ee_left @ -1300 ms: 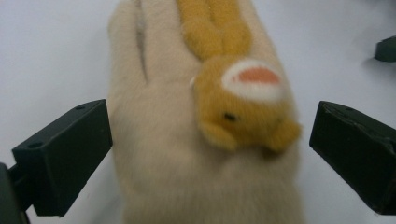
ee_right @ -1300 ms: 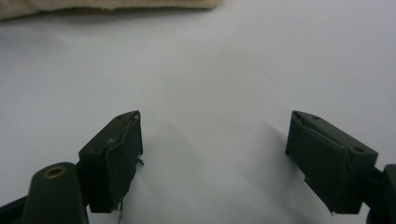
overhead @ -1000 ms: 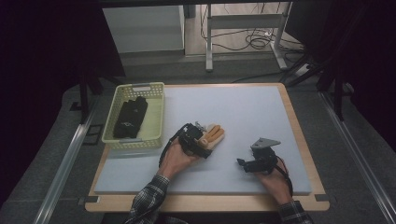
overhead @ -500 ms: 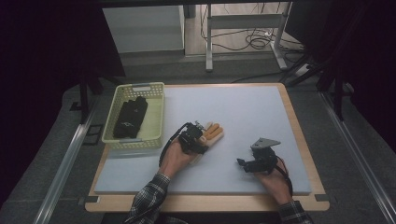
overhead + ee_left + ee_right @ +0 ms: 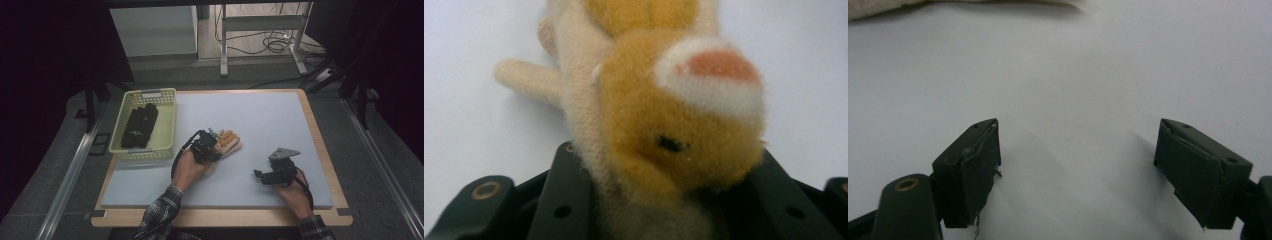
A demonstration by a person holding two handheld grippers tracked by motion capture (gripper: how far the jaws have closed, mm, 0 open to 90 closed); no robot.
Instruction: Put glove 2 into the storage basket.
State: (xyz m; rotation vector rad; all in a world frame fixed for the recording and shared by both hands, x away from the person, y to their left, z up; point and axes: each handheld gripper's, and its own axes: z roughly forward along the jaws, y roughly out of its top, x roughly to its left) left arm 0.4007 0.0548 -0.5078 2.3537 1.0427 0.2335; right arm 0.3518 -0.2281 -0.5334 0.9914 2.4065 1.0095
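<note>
A wide counter [image 5: 310, 150] with a pale grey-blue top and a light wooden rim is seen from the high view. At its left edge a pale yellow slotted plastic basket [image 5: 167, 125] is set, and a folded black cloth item [image 5: 139, 126] lies inside it. Near the middle of the counter, just right of the basket, a small tan and orange plush animal [image 5: 227, 142] with a white and pink muzzle is found lying on the surface. The left gripper [image 5: 212, 147] is held over the near end of the plush animal; in the left gripper view its black jaws are seen pressed against the fur on both sides, clamped on the toy's head and body. The right gripper [image 5: 261, 175], topped by a grey three-cornered plate, is rested on the bare counter well to the right of the toy, and in the right gripper view its jaws are seen spread wide apart with nothing between them.
</note>
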